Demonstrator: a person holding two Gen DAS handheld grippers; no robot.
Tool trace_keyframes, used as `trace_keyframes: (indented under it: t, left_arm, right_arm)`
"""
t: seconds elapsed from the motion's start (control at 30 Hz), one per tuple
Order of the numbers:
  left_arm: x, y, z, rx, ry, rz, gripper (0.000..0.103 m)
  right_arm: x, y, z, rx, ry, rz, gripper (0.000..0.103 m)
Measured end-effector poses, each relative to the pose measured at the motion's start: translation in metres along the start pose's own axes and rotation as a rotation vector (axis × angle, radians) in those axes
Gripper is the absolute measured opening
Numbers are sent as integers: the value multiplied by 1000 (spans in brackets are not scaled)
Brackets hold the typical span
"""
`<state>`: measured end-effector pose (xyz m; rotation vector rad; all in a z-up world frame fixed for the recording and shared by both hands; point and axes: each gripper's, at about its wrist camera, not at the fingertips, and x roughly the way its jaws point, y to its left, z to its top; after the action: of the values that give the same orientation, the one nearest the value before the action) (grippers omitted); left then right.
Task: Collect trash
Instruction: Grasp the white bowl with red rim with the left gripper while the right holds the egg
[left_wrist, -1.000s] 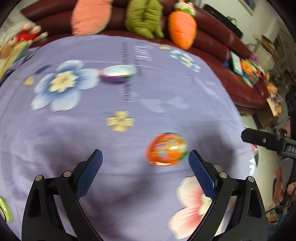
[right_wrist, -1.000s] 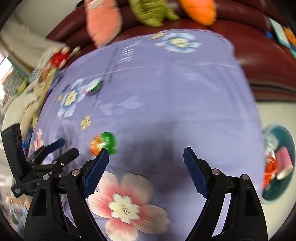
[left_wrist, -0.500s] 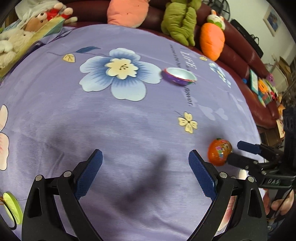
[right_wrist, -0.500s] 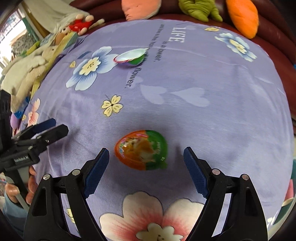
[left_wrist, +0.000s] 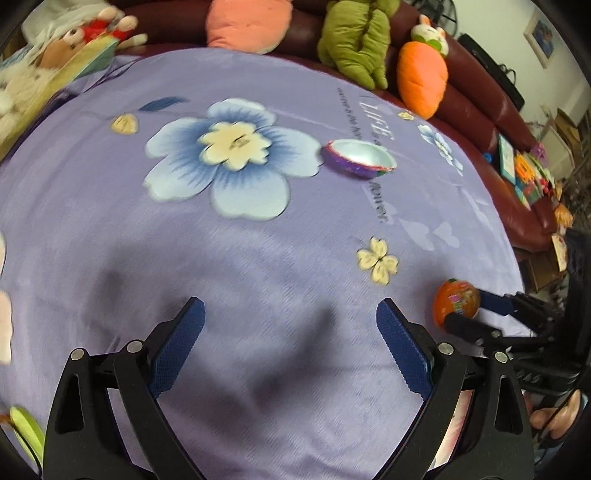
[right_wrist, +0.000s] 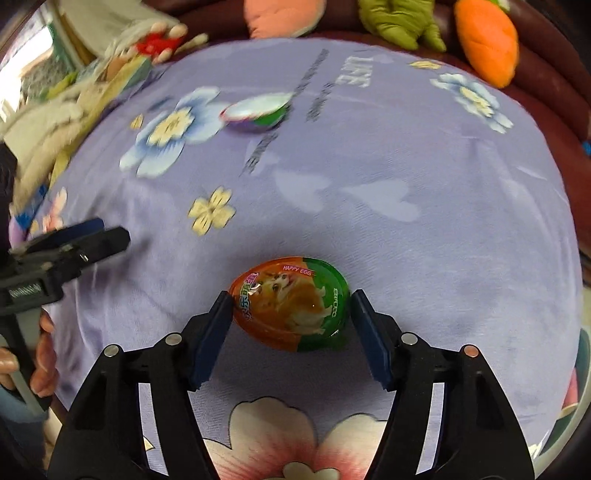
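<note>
Only from right wrist: egg's printed lid (right_wrist: 291, 301)

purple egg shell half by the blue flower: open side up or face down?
Open side up. The shell half shows its silvery hollow inside, nothing visible in it.

I see both grippers built alike: left gripper (left_wrist: 290, 325) and right gripper (right_wrist: 291, 325) have glossy black plastic arms with slotted cut-outs, silver round screw heads at the pivots, and dark blue ribbed pads (left_wrist: 177, 347) on the fingertips. White lettering marks the left unit's black body in the right wrist view, too blurred to read.
</note>
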<state>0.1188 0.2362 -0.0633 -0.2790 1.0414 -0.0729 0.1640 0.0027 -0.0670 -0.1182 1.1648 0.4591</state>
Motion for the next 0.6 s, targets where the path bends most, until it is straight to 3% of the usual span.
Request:
trace_keyframes:
  t: [0.27, 0.4, 0.6]
  left_arm:
    - [34, -47, 61, 212, -24, 22, 94]
    - [60, -70, 87, 316, 2, 16, 94]
    - [89, -89, 106, 398, 32, 27, 94]
  right_arm:
    - [-30, -57, 27, 145, -73, -8, 63]
    - [-38, -87, 31, 213, -87, -5, 63]
    - [-39, -114, 26, 273, -95, 14, 63]
